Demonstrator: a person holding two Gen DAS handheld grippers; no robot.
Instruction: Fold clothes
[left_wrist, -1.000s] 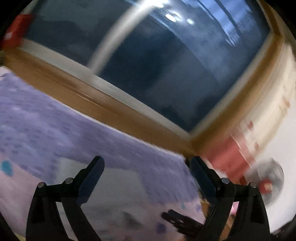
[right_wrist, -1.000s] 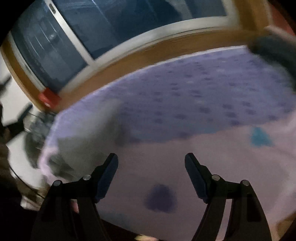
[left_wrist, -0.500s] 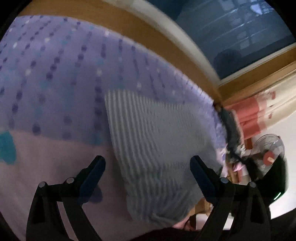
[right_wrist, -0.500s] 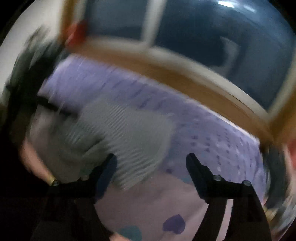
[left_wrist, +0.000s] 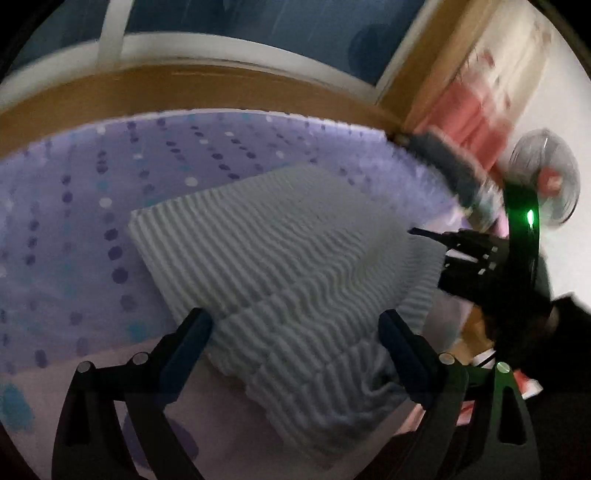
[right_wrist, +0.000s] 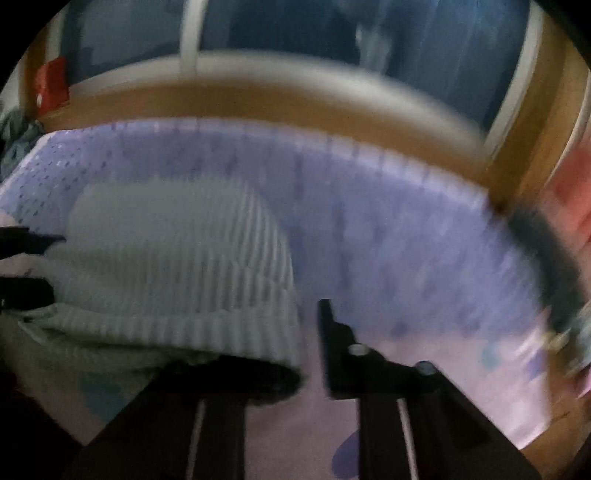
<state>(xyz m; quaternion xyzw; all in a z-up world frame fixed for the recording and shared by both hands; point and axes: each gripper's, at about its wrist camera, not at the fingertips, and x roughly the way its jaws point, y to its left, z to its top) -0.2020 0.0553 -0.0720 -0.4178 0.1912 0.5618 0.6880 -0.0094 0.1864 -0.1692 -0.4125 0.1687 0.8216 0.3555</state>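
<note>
Item: electric fan (left_wrist: 543, 177) with a round cage and red hub, standing beyond and right of the left claw, off the bed; blurred. Beside it, a pink-and-cream patterned curtain (left_wrist: 476, 92). A dark grey bundle of cloth (left_wrist: 448, 166) lies at the bed's far right corner, ahead and right of the left claw, well apart from the garment. A small red object (right_wrist: 51, 86) sits on the sill, far ahead and left of the right claw.

Item: bed cover, lilac fabric with rows of purple and white dots (left_wrist: 110, 206), paler pink with larger blotches nearest both claws. Behind it, a brown wooden ledge (left_wrist: 184, 88) and a dark window with white frame bars (left_wrist: 221, 40).

Item: pale grey ribbed knit garment, folded (left_wrist: 280, 266), lying on the cover directly ahead of the left claw, its near hem between that claw's two fingers, below them.

Item: left claw (left_wrist: 295, 336), black, fingers spread wide, gripping nothing, held low over the garment.

Item: right claw (right_wrist: 295, 347), black, at the garment's right edge. Its left finger is hidden under the lifted hem; only the right finger (right_wrist: 332, 332) shows, clear of the cloth (how wide it stands, and whether it has the hem pinched, cannot be told through the blur).
</note>
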